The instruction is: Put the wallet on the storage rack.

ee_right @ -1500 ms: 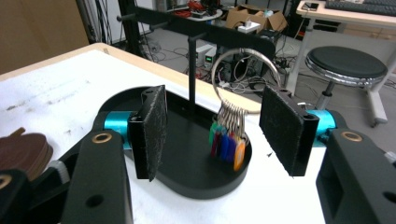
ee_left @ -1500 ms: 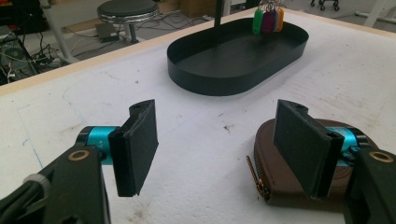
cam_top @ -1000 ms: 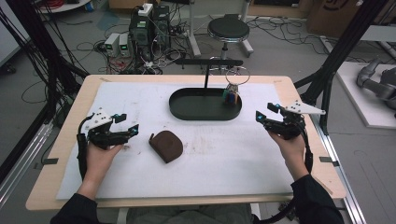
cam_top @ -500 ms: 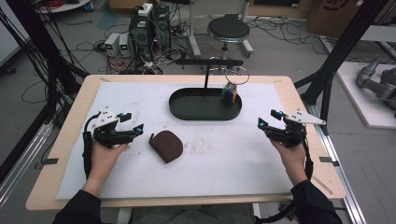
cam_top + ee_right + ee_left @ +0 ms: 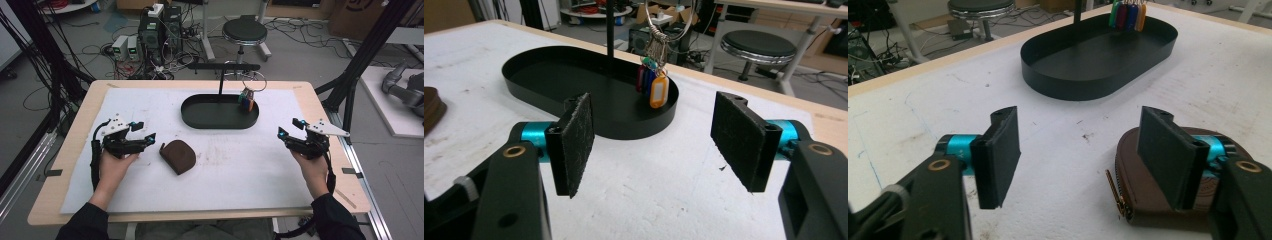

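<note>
White mat (image 5: 240, 170) lies bare between both gaping claws.

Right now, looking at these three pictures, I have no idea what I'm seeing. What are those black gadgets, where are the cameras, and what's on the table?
No robot here: a person sits at the table with a tool in each hand. The left hand-held gripper and the right hand-held gripper each end in two padded black jaws, like big tongs. Both stand open and hold nothing.

One picture comes from a fixed camera overhead. The other two come from small cameras riding on each tool, looking out between its jaws.

On the white table cover lies a brown zippered pouch, just beside the left tool. Farther back sits a black oval tray with an upright post. A metal ring of coloured key tags hangs over the tray's end.
</note>
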Motion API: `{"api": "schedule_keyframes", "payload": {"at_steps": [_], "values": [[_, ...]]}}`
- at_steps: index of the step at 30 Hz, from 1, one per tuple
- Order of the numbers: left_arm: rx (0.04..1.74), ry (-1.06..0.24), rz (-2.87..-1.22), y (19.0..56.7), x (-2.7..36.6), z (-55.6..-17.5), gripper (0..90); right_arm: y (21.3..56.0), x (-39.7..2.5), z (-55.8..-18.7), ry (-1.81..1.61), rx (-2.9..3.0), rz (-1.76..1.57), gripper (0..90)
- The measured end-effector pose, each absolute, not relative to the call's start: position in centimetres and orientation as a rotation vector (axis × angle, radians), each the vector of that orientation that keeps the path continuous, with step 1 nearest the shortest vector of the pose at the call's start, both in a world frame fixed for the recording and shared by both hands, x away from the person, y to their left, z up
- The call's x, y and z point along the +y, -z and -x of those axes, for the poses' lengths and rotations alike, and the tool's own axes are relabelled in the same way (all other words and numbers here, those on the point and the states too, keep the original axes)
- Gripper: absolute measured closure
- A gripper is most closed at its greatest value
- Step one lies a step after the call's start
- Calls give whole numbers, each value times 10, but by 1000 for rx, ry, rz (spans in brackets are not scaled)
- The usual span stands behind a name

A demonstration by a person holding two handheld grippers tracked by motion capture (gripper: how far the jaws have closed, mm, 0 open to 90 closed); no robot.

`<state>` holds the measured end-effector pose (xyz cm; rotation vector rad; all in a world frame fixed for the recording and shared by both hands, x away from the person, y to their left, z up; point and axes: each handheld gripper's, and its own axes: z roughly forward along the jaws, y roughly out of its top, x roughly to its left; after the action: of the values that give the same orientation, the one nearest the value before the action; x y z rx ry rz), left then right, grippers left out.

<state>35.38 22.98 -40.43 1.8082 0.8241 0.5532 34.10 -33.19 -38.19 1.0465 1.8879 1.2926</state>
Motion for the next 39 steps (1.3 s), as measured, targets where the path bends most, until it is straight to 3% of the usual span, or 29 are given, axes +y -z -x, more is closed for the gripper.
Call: {"api": "schedule_keyframes", "payload": {"at_steps": [18,39], "values": [[858,-476,-1850,408,213,-363,412,388,-327,-346,-1226,1914,-1020,351],[918,-209,-1983,434,186,-396,429,391,-323,-347,-1202,1950,-994,354]]}}
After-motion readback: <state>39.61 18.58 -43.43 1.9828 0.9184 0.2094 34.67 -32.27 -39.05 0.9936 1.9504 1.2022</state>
